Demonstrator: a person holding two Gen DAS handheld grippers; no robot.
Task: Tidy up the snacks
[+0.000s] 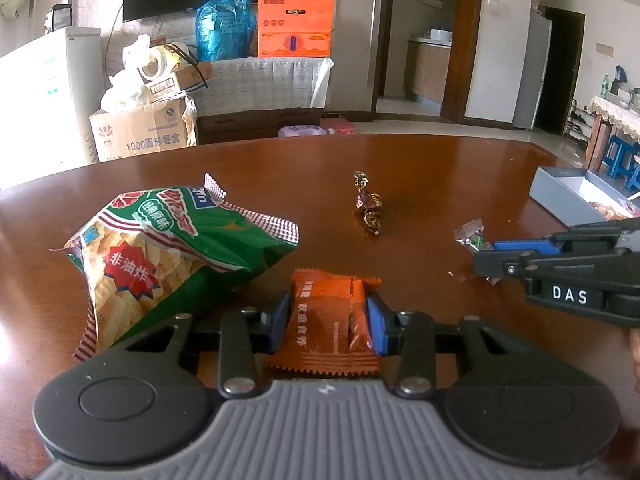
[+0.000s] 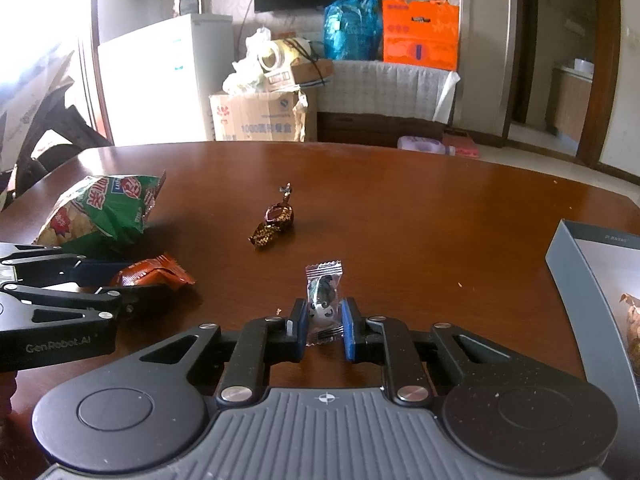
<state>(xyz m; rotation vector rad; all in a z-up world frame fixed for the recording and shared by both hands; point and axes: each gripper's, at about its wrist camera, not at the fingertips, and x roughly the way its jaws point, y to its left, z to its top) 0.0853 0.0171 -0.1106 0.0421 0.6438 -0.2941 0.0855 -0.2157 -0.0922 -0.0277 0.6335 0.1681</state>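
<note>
Left wrist: orange packet between pads.

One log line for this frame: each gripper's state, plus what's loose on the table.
left gripper: shut on orange packet | right gripper: around clear-wrapped candy | loose: chip bag, brown candy

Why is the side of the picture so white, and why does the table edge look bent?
In the right wrist view, window daylight blows out the left side, washing out the white fridge. In both views the fisheye lens bows the wooden table edge. In the left wrist view, the tabletop shows soft sheen, and the chip bag casts a shadow.
</note>
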